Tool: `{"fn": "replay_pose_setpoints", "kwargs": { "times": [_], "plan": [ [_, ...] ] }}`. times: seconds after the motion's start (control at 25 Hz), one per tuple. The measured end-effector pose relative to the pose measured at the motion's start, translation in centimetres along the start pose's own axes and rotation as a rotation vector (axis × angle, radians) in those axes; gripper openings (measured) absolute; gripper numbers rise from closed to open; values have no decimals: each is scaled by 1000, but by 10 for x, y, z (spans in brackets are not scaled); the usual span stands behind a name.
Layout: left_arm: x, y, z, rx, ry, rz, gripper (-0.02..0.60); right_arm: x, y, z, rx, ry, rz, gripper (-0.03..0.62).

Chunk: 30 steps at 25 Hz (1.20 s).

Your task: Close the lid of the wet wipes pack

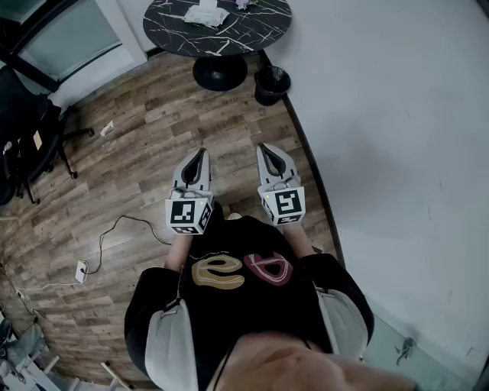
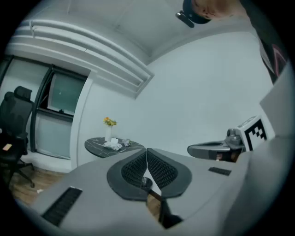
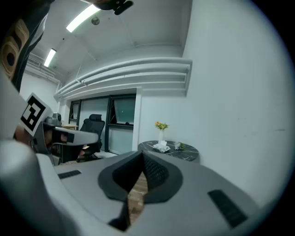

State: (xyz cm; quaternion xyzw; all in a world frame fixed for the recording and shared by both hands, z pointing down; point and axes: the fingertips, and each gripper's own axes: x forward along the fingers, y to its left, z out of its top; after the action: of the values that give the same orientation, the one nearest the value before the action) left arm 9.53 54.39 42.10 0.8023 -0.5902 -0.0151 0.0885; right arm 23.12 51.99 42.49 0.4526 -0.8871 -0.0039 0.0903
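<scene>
The left gripper (image 1: 197,162) and right gripper (image 1: 269,156) are pressed closed, empty. The far wet wipes pack (image 1: 205,14) should be walked to first.

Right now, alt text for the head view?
A person on a wood floor holds the left gripper and right gripper forward, jaws together and empty. Ahead stand a round black marble table and a black bin by a white wall.
</scene>
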Motion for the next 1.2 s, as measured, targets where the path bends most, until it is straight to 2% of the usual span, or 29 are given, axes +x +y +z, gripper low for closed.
{"fn": "replay_pose_setpoints", "kwargs": {
  "times": [0.12, 0.2, 0.4, 0.6, 0.76, 0.96, 1.2],
  "plan": [
    [4, 12, -6, -93, 27, -39, 18, 10, 4, -2, 6, 9, -11, 9],
    [7, 20, -7, -109, 31, -46, 18, 18, 4, -1, 20, 10, -26, 9],
    [10, 52, 0, -94, 16, -57, 18, 40, 13, 7, 72, -8, -46, 11],
    [14, 92, 7, -118, -4, -58, 18, 64, 32, 14, 80, -10, -66, 11],
    [15, 114, 7, -120, -3, -88, 18, 77, 48, 14, 89, -9, -89, 11],
    [18, 137, 5, -116, 11, -91, 18, 90, 60, 13, 80, 15, -103, 11],
    [27, 145, 5, -88, 11, -73, 18, 106, 48, 20, 88, -3, -116, 11]
  ]
}}
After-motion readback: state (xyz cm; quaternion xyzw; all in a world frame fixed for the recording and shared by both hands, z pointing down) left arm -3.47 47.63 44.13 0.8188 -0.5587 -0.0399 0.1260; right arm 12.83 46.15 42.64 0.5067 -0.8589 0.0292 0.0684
